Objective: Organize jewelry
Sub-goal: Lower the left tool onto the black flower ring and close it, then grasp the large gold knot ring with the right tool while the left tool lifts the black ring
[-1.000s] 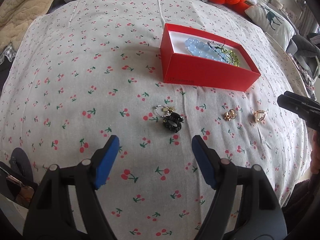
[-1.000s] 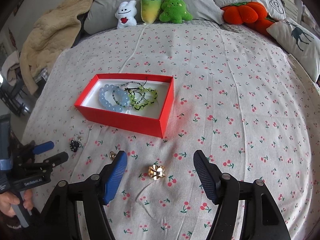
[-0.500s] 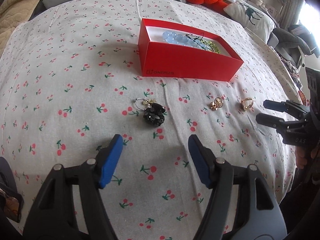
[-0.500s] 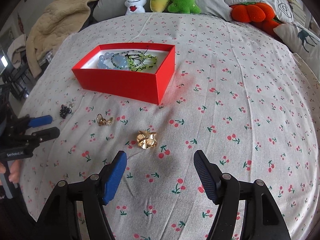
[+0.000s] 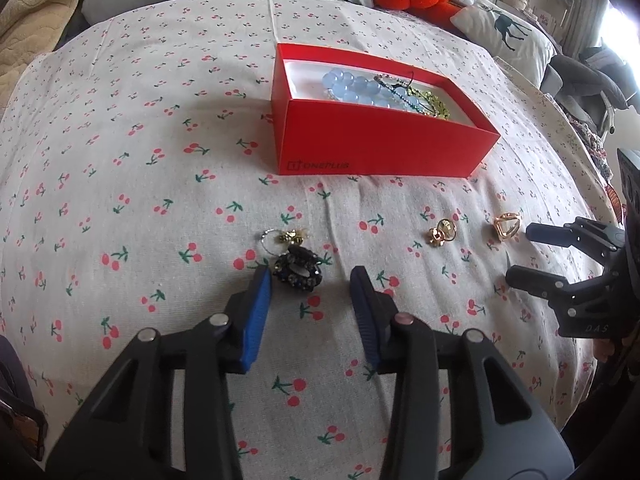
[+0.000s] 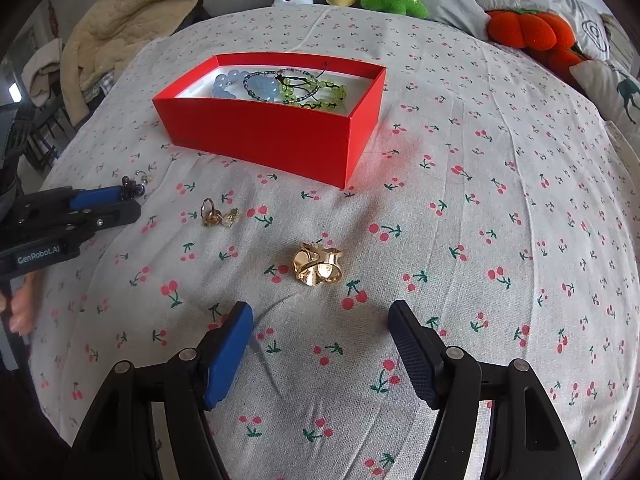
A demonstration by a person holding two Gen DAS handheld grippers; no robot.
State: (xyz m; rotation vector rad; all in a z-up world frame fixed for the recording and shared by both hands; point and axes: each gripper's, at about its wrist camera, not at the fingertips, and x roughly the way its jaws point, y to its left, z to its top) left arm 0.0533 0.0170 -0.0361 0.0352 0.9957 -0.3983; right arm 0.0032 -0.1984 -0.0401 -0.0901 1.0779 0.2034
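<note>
The left gripper (image 5: 310,278) is closing, with a black earring (image 5: 298,270) seen between its blue pads. The right gripper (image 6: 320,316) is held wide open before a gold ring (image 6: 318,266). "ONEPLUS" is printed on the red box (image 5: 376,144) of bracelets (image 5: 360,88) behind.

My left gripper (image 5: 310,280) points steeply down, approx. halfway closed, and its jaws are closing right now. The blue pad of the left finger (image 5: 256,316) is bright, the right pad looks darker. I cannot tell if the pads press on anything yet. My right gripper (image 6: 320,316) also points down, jaws wide apart, w/ nothing between them. In the right wrist view I see bare fingers (image 6: 20,308) of the left hand low at the left edge, under the tool body.
</note>
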